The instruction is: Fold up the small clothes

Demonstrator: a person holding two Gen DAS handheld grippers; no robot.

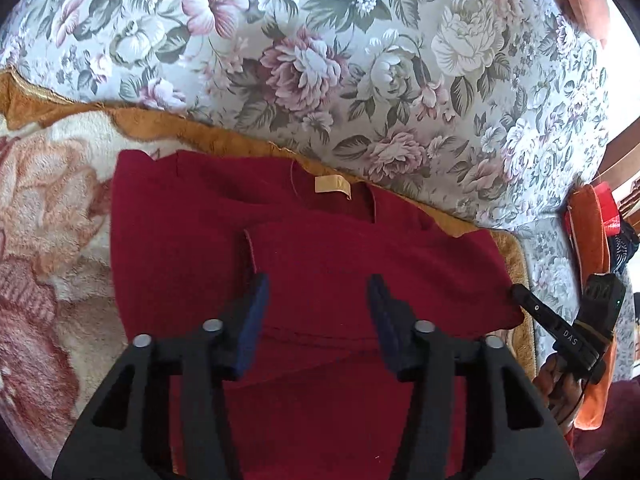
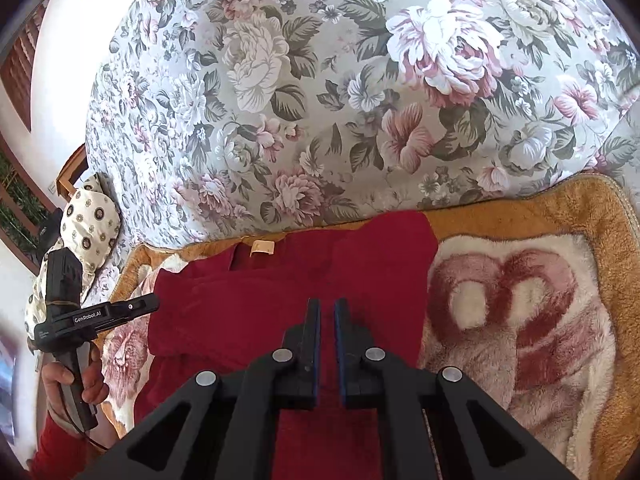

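A dark red top (image 1: 320,256) lies flat on a fleece blanket (image 1: 52,208), its collar with a tan label (image 1: 333,187) toward the floral sheet. One side is folded in over the middle. My left gripper (image 1: 316,284) hovers over the folded part, open, with nothing between its blue pads. In the right wrist view the same red top (image 2: 260,292) lies under my right gripper (image 2: 328,304), whose fingers stand almost together with nothing in them. Each gripper also shows in the other's view, held by a hand: the right gripper (image 1: 516,291) and the left gripper (image 2: 154,302).
A floral sheet (image 2: 320,80) covers the bed beyond the blanket's orange border (image 2: 560,204). A patterned pillow (image 2: 88,220) lies at the far left of the right wrist view. Orange and red cloth (image 1: 588,232) sits at the bed's right edge.
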